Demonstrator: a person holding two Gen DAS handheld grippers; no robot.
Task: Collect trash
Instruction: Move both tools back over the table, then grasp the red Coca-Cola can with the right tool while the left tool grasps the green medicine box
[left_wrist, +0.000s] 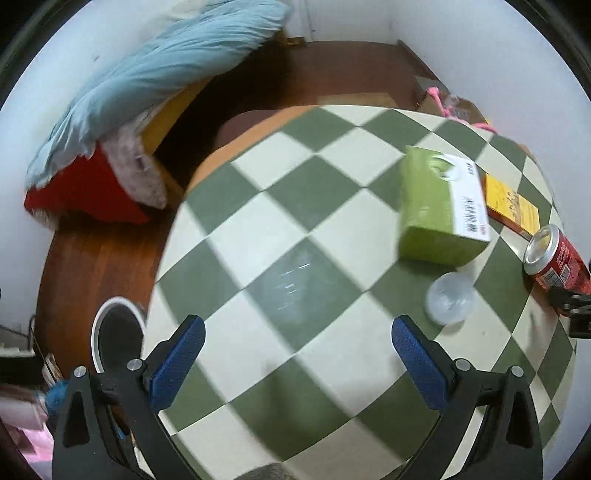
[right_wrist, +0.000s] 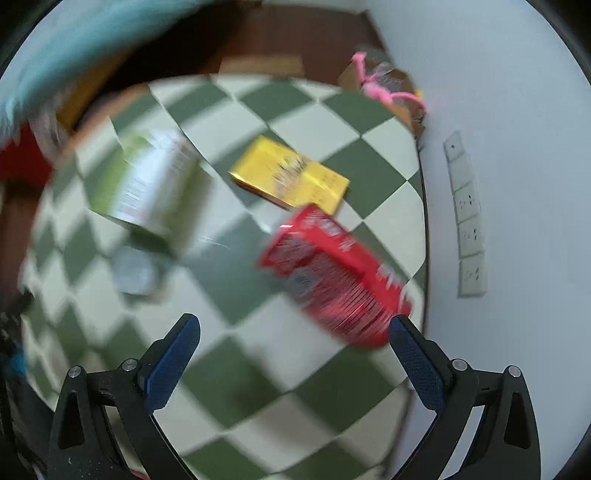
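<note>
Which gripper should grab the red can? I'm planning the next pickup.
Probably the right gripper: open, the can lies just ahead of it. From the open left gripper, it sits far off to the side.

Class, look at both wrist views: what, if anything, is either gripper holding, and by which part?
Nothing is held. The left gripper and right gripper both stand open above the checkered table, with nothing between their fingers.

A red can stands on the checkered table, open top showing, at about three o'clock in the left view. At two o'clock a green-and-white box and a flat yellow box lie side by side. A clear plastic lid lies just below the green box.
</note>
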